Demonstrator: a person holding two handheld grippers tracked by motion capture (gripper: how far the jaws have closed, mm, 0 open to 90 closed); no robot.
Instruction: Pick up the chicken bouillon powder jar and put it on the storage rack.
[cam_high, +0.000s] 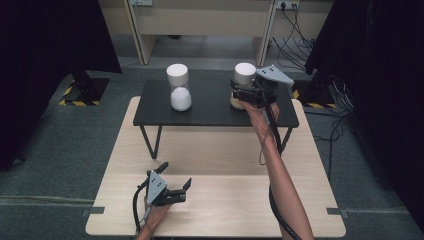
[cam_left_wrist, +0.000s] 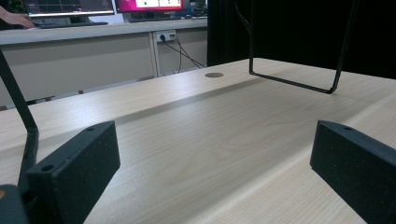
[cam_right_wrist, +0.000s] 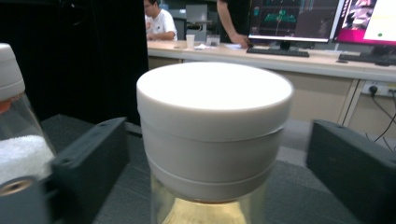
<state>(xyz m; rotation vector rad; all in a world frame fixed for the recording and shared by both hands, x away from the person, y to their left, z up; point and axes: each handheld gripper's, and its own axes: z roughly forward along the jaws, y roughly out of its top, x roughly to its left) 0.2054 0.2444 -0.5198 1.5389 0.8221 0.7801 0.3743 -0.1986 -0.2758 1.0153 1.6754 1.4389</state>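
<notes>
Two jars stood on the black shelf (cam_high: 210, 112). Our left gripper (cam_high: 176, 189) rested at seven o'clock on the wooden table (cam_high: 220, 200), jaws wide, holding nothing. Our right gripper (cam_high: 239, 96) stood wide around the yellow-filled jar (cam_right_wrist: 212, 140) at one o'clock, not pressing; the white-filled jar (cam_high: 179, 87) was at eleven.

right-hand jar (cam_right_wrist: 212, 140): base cut off by bottom edge, contents blurred | left-hand jar (cam_right_wrist: 14, 121): cropped at left edge | right tool (cam_high: 240, 95): tips hidden behind jar
</notes>
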